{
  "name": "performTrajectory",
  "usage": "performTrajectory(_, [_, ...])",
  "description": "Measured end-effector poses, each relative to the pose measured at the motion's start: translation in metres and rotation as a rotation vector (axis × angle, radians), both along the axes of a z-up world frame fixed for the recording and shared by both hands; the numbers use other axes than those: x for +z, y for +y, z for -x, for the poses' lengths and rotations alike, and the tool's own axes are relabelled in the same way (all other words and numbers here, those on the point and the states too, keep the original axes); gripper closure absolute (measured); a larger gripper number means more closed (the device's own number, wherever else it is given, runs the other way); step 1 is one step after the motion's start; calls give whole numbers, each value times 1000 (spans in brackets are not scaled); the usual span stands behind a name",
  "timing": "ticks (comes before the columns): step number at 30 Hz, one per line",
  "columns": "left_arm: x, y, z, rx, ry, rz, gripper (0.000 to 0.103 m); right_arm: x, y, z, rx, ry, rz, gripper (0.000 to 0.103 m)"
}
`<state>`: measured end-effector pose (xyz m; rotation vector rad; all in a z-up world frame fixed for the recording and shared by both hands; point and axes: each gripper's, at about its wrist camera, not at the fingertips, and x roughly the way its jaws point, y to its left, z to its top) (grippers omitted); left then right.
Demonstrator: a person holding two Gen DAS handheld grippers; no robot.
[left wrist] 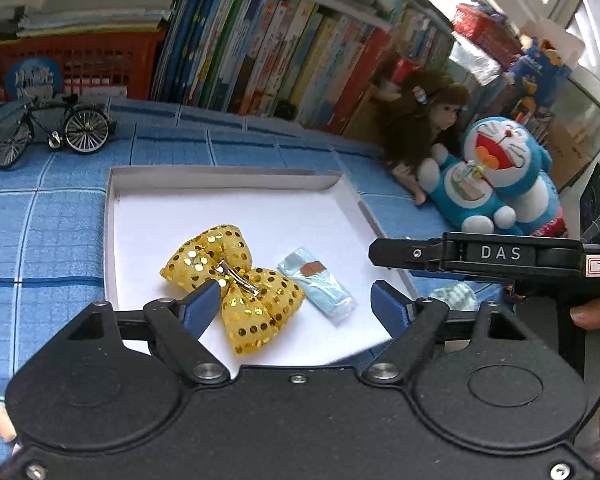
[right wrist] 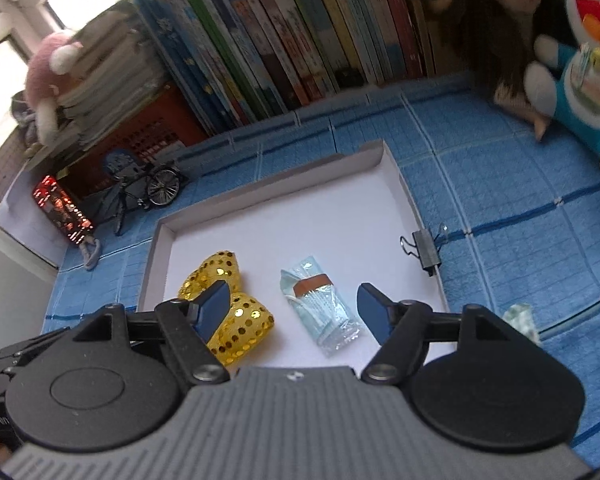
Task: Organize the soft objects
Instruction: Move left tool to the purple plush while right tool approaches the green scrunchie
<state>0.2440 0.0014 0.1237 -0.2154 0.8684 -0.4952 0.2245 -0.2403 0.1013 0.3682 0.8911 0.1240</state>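
A shallow white box [left wrist: 220,170] [right wrist: 268,184] lies on the blue checked cloth. Inside it are a yellow sequin bow [left wrist: 236,280] [right wrist: 240,320] with a metal hair clip, and a pale blue wrapped packet [left wrist: 319,284] [right wrist: 323,308] just to its right. My left gripper [left wrist: 296,296] stands open a little above the bow and the packet, its blue pads touching neither. My right gripper [right wrist: 296,294] is open too and hovers over the packet, with the bow under its left finger. Neither gripper holds anything.
A blue cat plush [left wrist: 495,176] [right wrist: 587,60] and a brown-haired doll [left wrist: 423,120] [right wrist: 511,20] lean against a row of books. A model bicycle [left wrist: 56,128], a binder clip [right wrist: 423,248], a striped packet [right wrist: 521,318] and a pink plush [right wrist: 52,76] are around.
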Motion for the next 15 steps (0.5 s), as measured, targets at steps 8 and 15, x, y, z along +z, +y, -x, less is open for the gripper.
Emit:
performTrajectory(8, [15,15,50,-11,-105,12,20,23,5,47,68,-146,26,18])
performTrajectory(15, [17,23,96,-16,-179,14,18,26,15,89,129,-248,57,14])
